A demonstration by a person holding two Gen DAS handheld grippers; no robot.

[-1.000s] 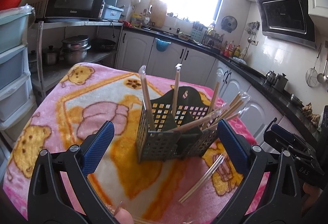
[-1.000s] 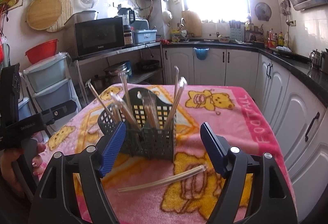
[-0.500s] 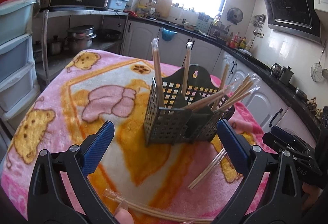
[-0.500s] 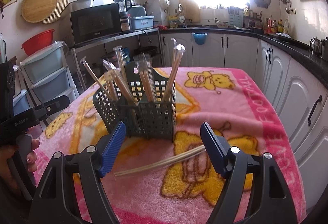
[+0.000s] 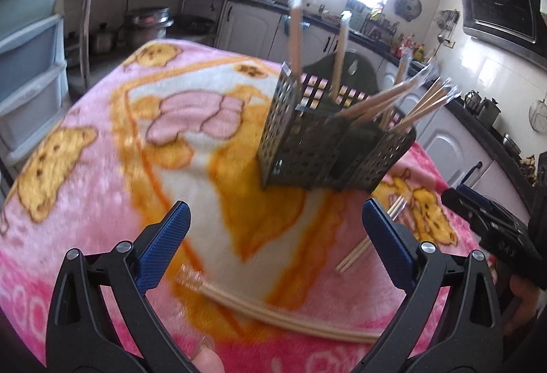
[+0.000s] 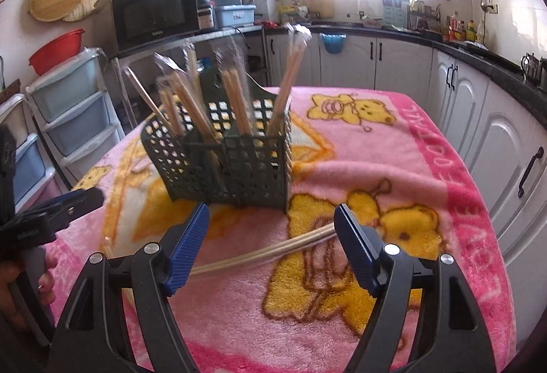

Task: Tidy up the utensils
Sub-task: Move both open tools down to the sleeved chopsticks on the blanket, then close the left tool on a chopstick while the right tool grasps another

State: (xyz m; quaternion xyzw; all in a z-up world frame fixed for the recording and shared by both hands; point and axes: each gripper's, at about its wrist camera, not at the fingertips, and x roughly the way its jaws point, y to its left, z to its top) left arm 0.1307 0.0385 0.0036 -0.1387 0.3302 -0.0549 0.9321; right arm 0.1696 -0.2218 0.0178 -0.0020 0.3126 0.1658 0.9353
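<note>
A dark green perforated utensil basket (image 5: 328, 147) stands on the pink blanket and holds several wrapped pairs of wooden chopsticks (image 5: 295, 35); it also shows in the right wrist view (image 6: 232, 161). One wrapped pair (image 5: 283, 318) lies on the blanket just below my open, empty left gripper (image 5: 273, 246). Another pair (image 6: 270, 250) lies between the fingers of my open, empty right gripper (image 6: 271, 246), in front of the basket. That pair also shows in the left wrist view (image 5: 369, 239).
The table is covered by a pink and yellow bear blanket (image 6: 393, 168). Plastic drawers (image 6: 71, 113) and a shelf with a microwave (image 6: 154, 14) stand to the left. White kitchen cabinets (image 6: 478, 106) run behind and right. The right gripper shows in the left wrist view (image 5: 492, 226).
Both grippers have moved down and closer to the blanket. The loose chopstick pairs now sit near or between their fingers. Both stay open.
</note>
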